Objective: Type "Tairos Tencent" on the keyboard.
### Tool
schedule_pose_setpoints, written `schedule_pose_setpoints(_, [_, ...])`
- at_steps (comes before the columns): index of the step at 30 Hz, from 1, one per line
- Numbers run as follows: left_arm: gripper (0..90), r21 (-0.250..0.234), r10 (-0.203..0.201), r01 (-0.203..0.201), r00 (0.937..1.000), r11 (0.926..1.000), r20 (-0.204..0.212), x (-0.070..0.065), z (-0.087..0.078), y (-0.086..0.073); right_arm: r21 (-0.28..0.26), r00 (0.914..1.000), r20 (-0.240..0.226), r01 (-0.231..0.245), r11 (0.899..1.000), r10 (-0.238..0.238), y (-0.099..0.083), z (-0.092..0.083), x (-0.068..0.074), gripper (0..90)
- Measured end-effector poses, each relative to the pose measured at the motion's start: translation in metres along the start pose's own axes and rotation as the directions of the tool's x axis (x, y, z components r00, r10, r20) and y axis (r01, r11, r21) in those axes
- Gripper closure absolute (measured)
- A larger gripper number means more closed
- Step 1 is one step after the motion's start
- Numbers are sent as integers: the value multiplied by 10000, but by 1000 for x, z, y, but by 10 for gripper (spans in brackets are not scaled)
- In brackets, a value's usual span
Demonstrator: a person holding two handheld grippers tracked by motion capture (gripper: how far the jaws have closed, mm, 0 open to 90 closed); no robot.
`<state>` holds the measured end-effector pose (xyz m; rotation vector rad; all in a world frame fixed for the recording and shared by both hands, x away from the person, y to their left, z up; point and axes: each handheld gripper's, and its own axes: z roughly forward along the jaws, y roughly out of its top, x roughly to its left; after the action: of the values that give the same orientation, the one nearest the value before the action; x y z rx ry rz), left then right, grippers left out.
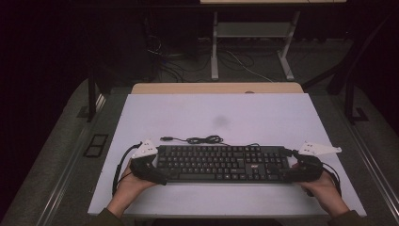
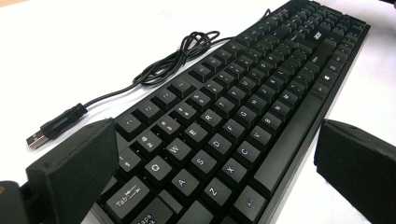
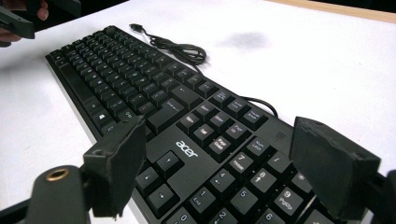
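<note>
Two grippers: my left gripper [image 1: 157, 170] and right gripper [image 1: 292, 170] gape wide, straddling the ends, gripping nothing.
Keyboard [image 1: 221, 163]: long axis runs left-right, cable [image 1: 197, 140] trailing away from me.

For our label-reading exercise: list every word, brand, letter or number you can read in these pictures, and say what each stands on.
"acer": on the keyboard, above its arrow keys, in the right gripper view.
"Tab": on a key at the keyboard's near left corner, left gripper view.
"Q", "W", "E", "A", "S", "D", "Z", "X", "C": letter keys, left gripper view.
"4", "5", "6", "0", "2": number pad keys, right gripper view.
Other key legends: too small or blurred to read.
</note>
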<state>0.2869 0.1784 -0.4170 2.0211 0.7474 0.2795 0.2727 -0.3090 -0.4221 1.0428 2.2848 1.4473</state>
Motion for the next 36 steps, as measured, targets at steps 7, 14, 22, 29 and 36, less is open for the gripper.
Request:
schedule_pose_setpoints(7, [0, 7, -11, 11, 10000, 10000, -8, 0, -1, 0, -13, 10000, -33, 54, 10000, -54, 2, 2, 1, 184])
schedule_pose_setpoints(14, [0, 7, -12, 12, 10000, 10000, -12, 0, -1, 0, -96, 9999, -115, 58, 9999, -59, 4, 4, 2, 184])
schedule_pose_setpoints(22, [0, 47, -33, 33, 10000, 10000, -13, 0, -1, -1, -66, 9996, -244, 154, 9999, -155, 8, 8, 4, 184])
schedule_pose_setpoints(29, [0, 12, -25, 25, 10000, 10000, -3, 0, 0, -1, -64, 9989, -384, 250, 9997, -252, 13, 17, 8, 184])
schedule_pose_setpoints(36, [0, 2, -47, 47, 10000, 10000, 4, 0, 0, -1, -92, 9985, -485, 232, 9997, -236, 16, 21, 10, 184])
